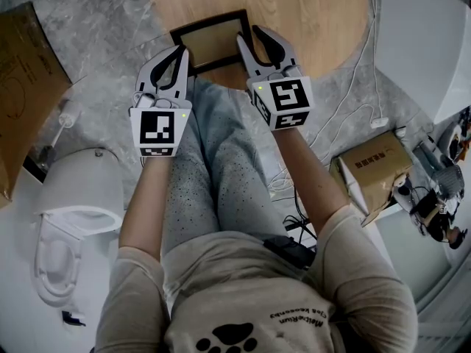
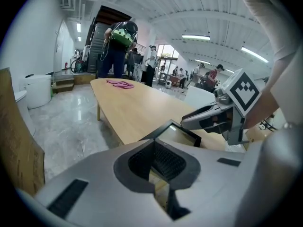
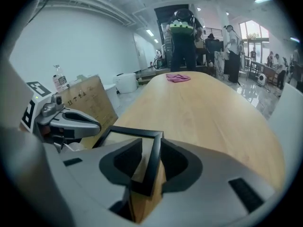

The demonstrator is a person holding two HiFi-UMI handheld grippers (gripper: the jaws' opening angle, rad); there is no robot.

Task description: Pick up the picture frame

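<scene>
Both grippers are pointing down at the frame, which is lying flat at the near edge of the wooden surface. The right gripper is standing wide open, straddling the frame's right rail without its pads pressing on it. The left gripper is hovering closed and empty, tips just beside the frame's left edge.
</scene>
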